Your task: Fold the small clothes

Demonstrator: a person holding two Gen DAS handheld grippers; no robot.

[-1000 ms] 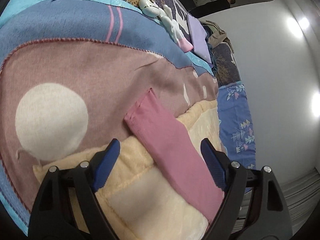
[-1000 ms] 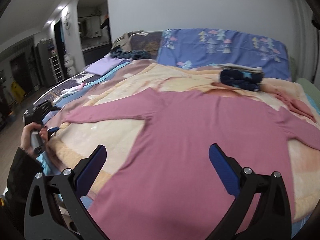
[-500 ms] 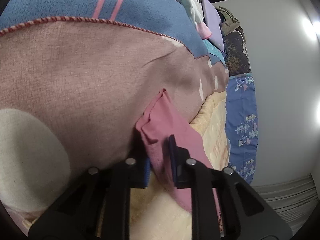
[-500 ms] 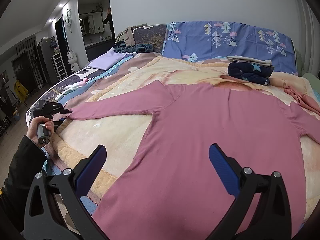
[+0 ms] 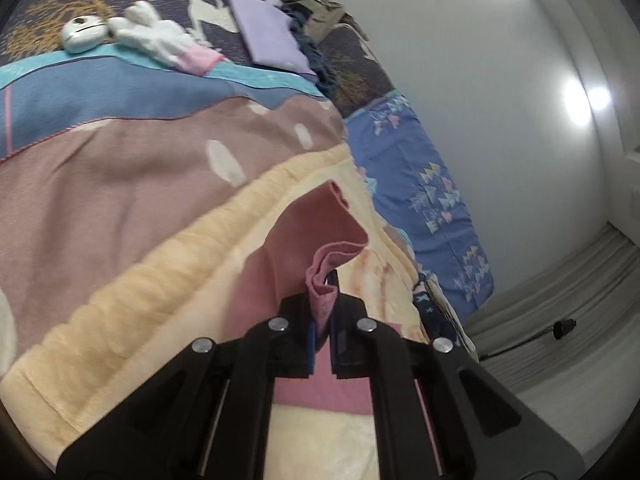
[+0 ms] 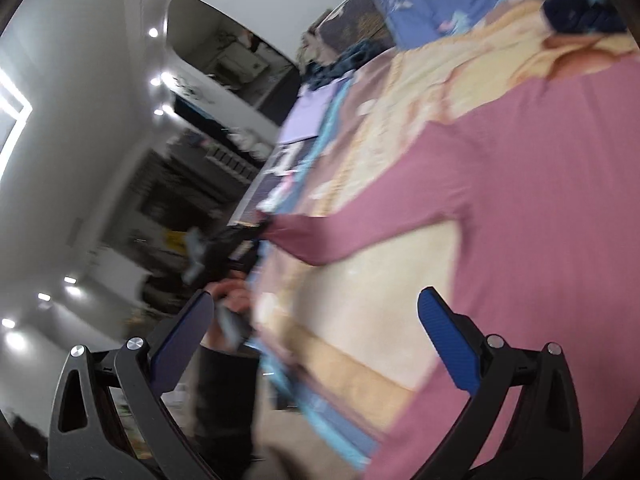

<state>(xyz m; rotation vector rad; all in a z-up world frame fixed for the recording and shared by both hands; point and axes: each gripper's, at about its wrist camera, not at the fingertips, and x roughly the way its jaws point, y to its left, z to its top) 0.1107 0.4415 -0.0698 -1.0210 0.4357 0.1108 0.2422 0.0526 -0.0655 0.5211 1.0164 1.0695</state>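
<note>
Between the closed jaws of the left gripper (image 5: 323, 322), the cuff of the pink long-sleeved top (image 6: 540, 184) is clamped and bunched, raised off the cream blanket (image 5: 160, 280). Its sleeve runs lengthwise from that grip toward the torso, which lies flat on the bed. Right gripper (image 6: 320, 332) is fully open and empty, above the top's near side. Beyond lie a folded lilac garment (image 5: 268, 36) and white plush toy (image 5: 148, 36).

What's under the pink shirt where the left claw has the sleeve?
Under the pink shirt lies a cream blanket. The left claw pinches the sleeve, lifted off it. Whatever is beneath the shirt's body stays covered.
</note>
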